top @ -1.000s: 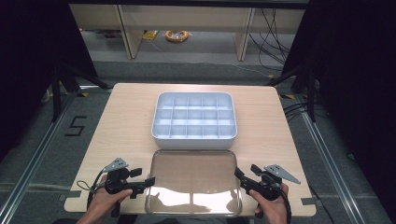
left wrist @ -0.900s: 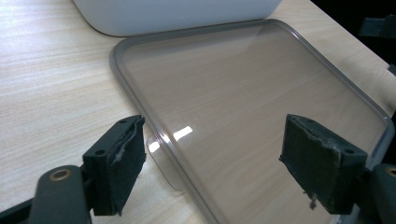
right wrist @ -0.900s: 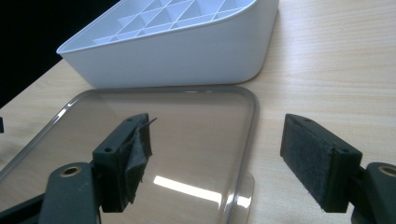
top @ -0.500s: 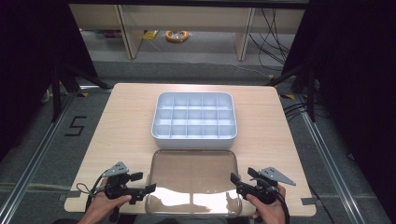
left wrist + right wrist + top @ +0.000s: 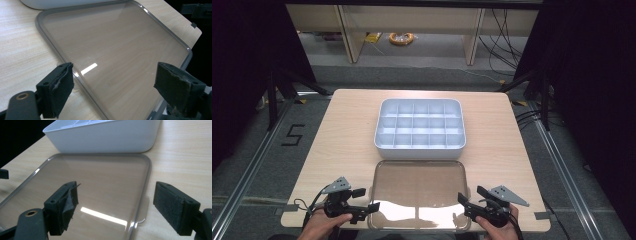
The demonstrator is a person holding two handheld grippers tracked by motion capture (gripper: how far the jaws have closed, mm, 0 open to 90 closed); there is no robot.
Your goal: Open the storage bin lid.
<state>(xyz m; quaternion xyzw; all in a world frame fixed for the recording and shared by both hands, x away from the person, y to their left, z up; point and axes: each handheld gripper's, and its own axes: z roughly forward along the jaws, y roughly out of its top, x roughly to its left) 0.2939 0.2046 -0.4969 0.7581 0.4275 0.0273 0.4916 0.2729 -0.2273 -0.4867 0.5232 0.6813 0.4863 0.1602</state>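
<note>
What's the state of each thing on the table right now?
Clear lid: flat on the table, off the box, ungripped.
Divided box: uncovered, compartments look empty, upright.
Left gripper: open at the lid's left edge, jaws just been opening.
Right gripper: open at the lid's right edge, jaws just been opening.

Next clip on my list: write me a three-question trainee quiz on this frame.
1. True or false: the clear lid sits on top of the white divided box.
2. The left gripper is: A open, B shut on the lid, C shut on nothing.
3. What lies between the right gripper's jaws in its own view?

Key: 1 false, it lies flat on the table beside the box. 2 A. 3 The lid's edge and small tab, unpressed; both grippers have just been opening.
</note>
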